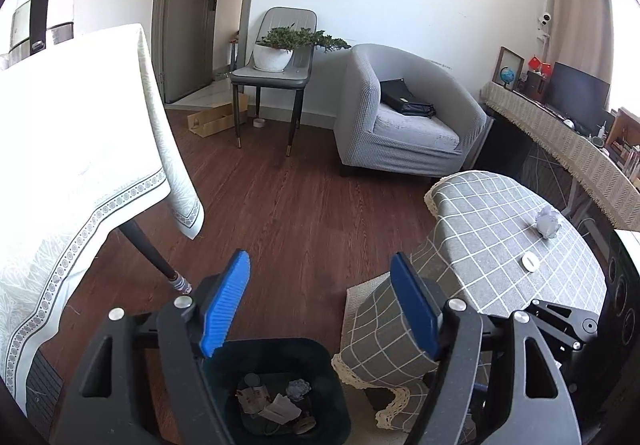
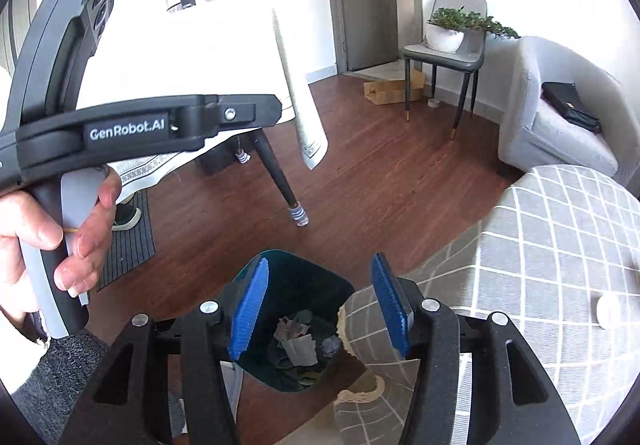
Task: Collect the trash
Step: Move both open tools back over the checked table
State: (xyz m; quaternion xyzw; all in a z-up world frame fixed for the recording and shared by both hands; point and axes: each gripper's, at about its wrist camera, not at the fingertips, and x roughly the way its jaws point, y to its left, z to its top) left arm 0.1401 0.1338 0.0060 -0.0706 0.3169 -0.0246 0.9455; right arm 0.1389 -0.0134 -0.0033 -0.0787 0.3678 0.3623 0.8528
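Floorboards of dark wood [image 1: 288, 205] fill the middle of a living room, with a white-clothed dining table [image 1: 72, 149] on one side and a low round table under a grey checked cloth [image 1: 500, 245] on the other. Between the two tables, on the floor, stands a dark bin [image 2: 296, 321], placed within easy reach of the low table. It already holds crumpled paper and wrappers [image 1: 276, 405]. Both tools hang above it, tilted down. The left gripper [image 1: 320, 305] has its blue pads spread wide with nothing between them; the right gripper [image 2: 320, 309] is likewise spread and empty. Trash remains on the checked cloth: a crumpled grey wad [image 1: 547, 223] and, nearer the edge, a small white disc [image 1: 529, 260], both well apart from the grippers. A hand [image 2: 44, 241] grips the left tool's handle.
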